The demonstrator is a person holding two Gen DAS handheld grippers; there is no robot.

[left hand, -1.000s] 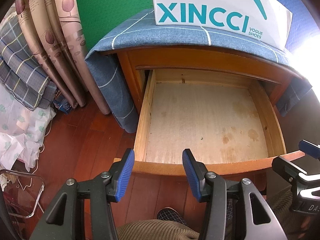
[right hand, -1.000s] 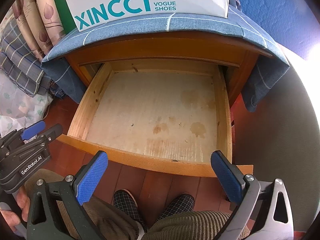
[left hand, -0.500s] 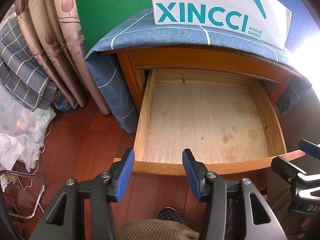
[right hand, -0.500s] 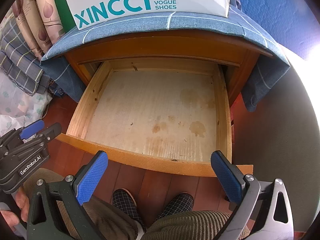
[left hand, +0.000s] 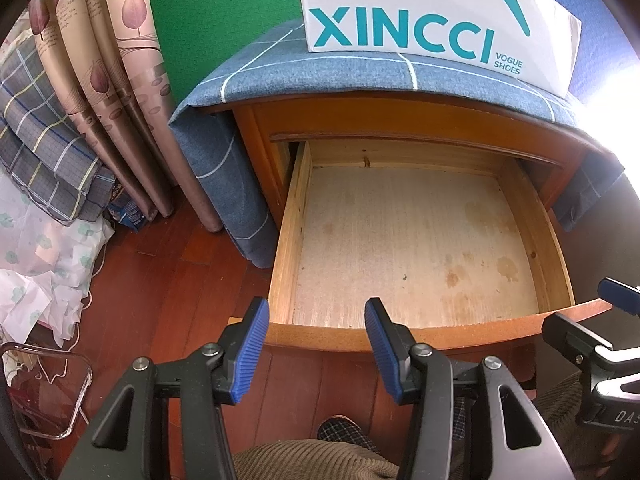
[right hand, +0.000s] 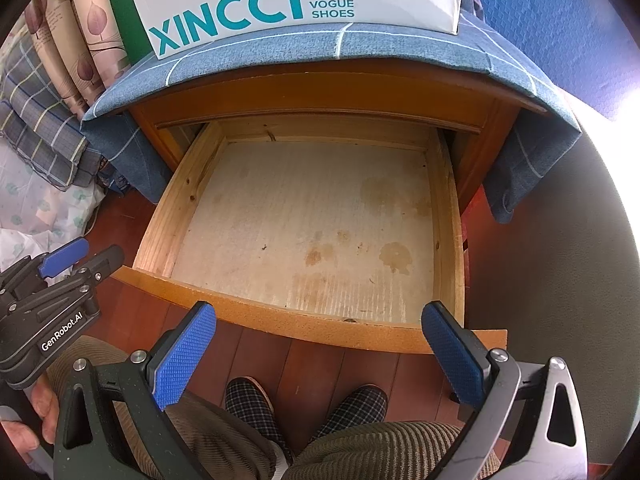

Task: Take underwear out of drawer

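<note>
The wooden drawer (left hand: 416, 336) (right hand: 320, 330) of a bedside cabinet stands pulled out, and its stained pale bottom lies bare; no underwear shows in either view. My left gripper (left hand: 316, 346) hovers open over the drawer's front left corner, nothing between its blue pads. The right gripper (right hand: 320, 354) hangs open, jaws wide, above the front rim and holds nothing. From the right wrist view the left gripper's fingers (right hand: 64, 256) show at the left edge; the right gripper's fingers (left hand: 618, 294) show at the right edge of the left wrist view.
A white shoe box (left hand: 436, 16) (right hand: 296, 0) sits on a blue checked cloth (left hand: 264, 68) draped over the cabinet. Curtains (left hand: 120, 80) and folded plaid bedding (left hand: 44, 148) lie left. The person's checked slippers (right hand: 304, 404) rest on the red wood floor (left hand: 160, 280).
</note>
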